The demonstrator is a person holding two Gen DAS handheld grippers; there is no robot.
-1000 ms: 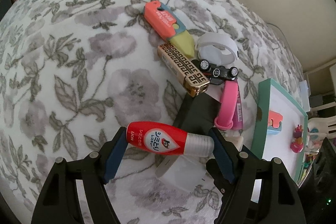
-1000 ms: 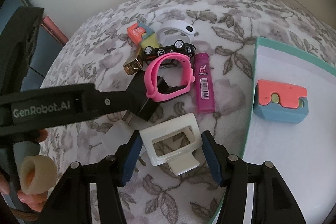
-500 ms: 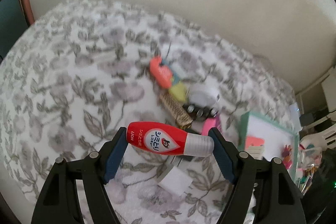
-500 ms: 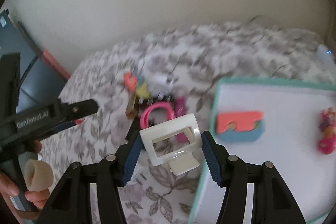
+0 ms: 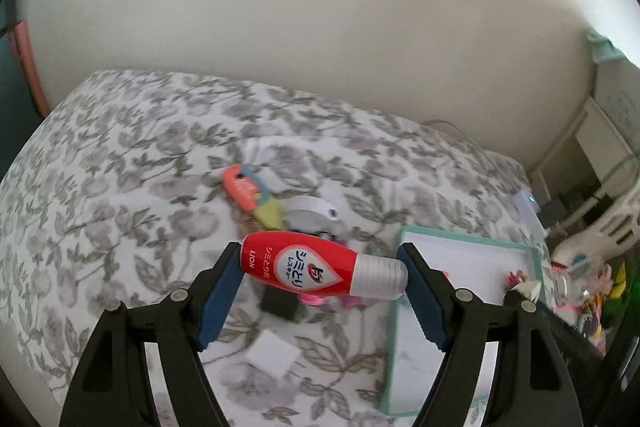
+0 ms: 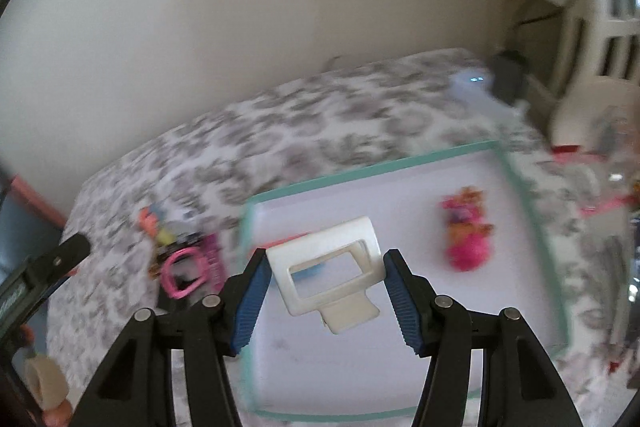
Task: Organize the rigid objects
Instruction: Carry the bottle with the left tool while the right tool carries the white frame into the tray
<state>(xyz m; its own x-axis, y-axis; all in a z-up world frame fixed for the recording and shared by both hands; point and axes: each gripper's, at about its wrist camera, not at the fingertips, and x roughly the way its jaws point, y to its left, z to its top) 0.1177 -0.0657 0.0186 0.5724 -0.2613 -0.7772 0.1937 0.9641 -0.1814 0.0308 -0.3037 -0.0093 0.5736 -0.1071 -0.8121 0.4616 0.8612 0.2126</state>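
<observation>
A red bottle (image 5: pixel 304 267) with a grey cap is clamped lengthwise between the blue-padded jaws of the left gripper (image 5: pixel 323 277), cap end to the right, held above a flower-patterned bed (image 5: pixel 120 187). Below it, a blurred heap is seen: an orange and yellow toy (image 5: pixel 252 197), a white ring-shaped item (image 5: pixel 310 213) and a white block (image 5: pixel 272 353). A teal-rimmed tray (image 5: pixel 394 327) lies to the right.
</observation>
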